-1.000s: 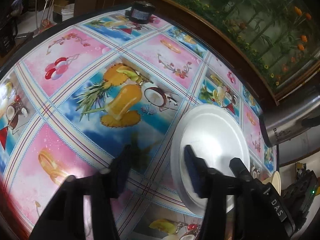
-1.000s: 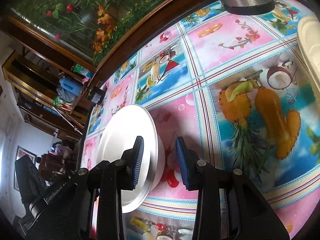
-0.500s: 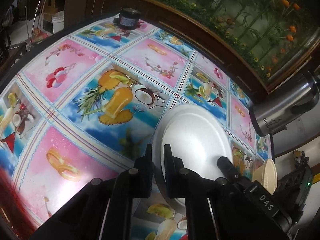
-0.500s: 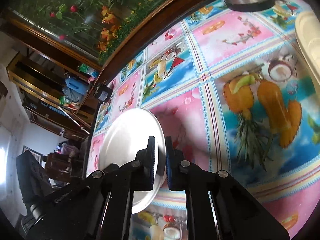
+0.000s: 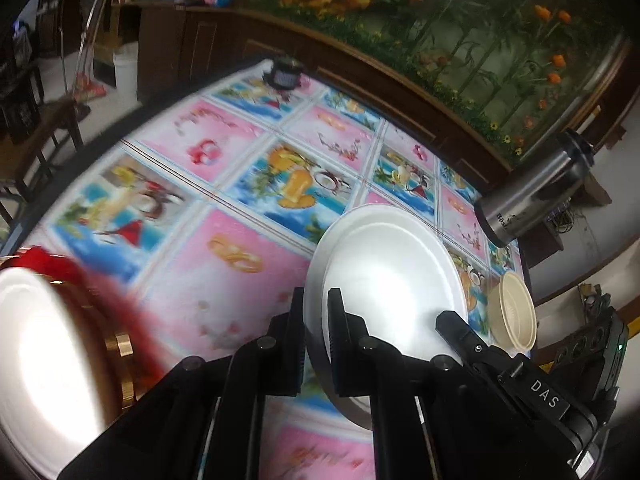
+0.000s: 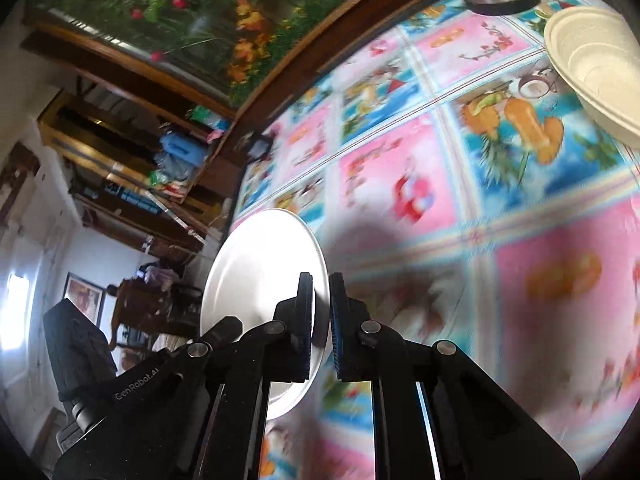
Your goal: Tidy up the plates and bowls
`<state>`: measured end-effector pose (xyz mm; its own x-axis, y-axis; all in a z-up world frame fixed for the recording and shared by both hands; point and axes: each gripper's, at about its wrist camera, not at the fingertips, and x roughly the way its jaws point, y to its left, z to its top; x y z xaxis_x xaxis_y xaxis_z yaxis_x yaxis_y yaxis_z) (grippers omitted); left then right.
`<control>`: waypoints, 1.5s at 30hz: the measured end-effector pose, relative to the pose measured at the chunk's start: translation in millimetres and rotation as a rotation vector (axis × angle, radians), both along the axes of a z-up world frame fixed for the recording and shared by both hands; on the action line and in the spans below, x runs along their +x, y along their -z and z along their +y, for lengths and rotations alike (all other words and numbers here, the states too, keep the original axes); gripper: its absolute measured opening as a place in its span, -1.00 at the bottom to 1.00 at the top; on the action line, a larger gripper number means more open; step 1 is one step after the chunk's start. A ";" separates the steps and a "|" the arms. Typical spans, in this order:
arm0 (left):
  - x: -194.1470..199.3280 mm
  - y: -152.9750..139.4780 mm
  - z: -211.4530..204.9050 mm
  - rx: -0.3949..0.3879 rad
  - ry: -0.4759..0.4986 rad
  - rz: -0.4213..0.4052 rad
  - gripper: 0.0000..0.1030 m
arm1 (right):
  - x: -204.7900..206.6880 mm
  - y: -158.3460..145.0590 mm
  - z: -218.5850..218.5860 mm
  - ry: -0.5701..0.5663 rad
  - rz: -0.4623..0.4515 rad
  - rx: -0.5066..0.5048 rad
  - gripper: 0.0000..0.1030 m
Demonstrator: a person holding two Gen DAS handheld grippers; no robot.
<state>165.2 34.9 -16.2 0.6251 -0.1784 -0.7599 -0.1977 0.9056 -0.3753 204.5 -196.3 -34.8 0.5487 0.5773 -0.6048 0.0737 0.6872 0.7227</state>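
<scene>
The left gripper is clamped on the near rim of a white foam plate, whose dished face is bare and tilts up away from the fingers; the jaws have just been closing and now pinch the rim between them; the right gripper likewise has just been closing and now grips the edge of a second white plate, held on edge to the left of its fingers, nothing on it; both plates hang above the fruit-print tablecloth; just right of the left tongs and a little farther on stands a cream paper bowl, what it holds too small to tell; the same bowl appears far ahead and right of the right tongs, ribbed inside with no contents; beyond the bowl stands a steel flask; at the far table edge, ahead of the left tongs, sits a small dark jar, contents not visible
</scene>
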 end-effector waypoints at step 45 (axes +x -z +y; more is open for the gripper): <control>-133.8 23.2 185.8 0.083 -0.187 0.113 -0.72 | -72.1 -4.0 219.7 -0.340 -0.086 -0.231 -0.78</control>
<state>31.4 220.7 -39.4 0.5514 -0.0015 -0.8342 -0.4019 0.8758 -0.2672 132.4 23.3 -30.8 0.4043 0.5887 -0.7000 -0.2388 0.8067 0.5405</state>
